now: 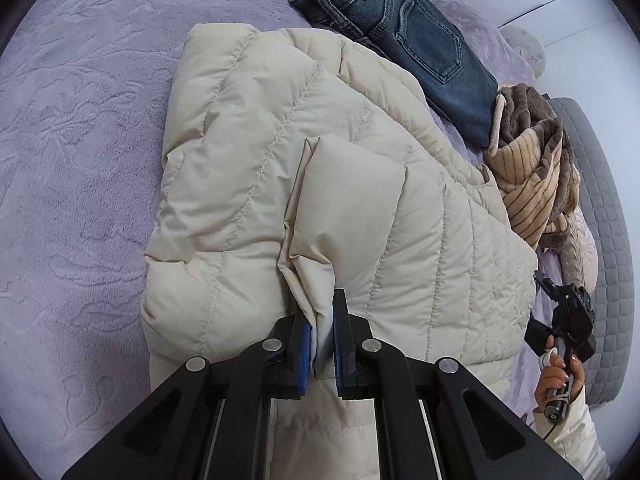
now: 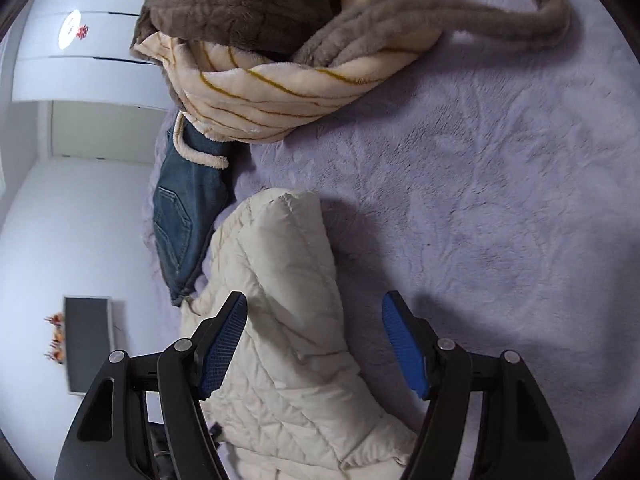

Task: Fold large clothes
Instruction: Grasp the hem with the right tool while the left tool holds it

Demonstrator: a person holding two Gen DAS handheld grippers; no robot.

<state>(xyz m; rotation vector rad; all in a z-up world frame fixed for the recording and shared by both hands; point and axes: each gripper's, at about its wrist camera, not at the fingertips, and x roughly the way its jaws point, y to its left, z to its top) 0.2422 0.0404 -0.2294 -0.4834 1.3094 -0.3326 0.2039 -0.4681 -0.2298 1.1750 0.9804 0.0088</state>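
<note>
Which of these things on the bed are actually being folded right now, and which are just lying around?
In use:
- cream quilted puffer jacket
- left gripper, shut on a jacket fold
- right gripper, open over the jacket

Lying about:
- blue denim jeans
- brown and cream striped fleece blanket

Both tongs (image 2: 314, 320) are built from black linkage arms with silver rivets and blue ribbed pads (image 2: 224, 346); a cream sleeve (image 1: 576, 436) is worn.
</note>
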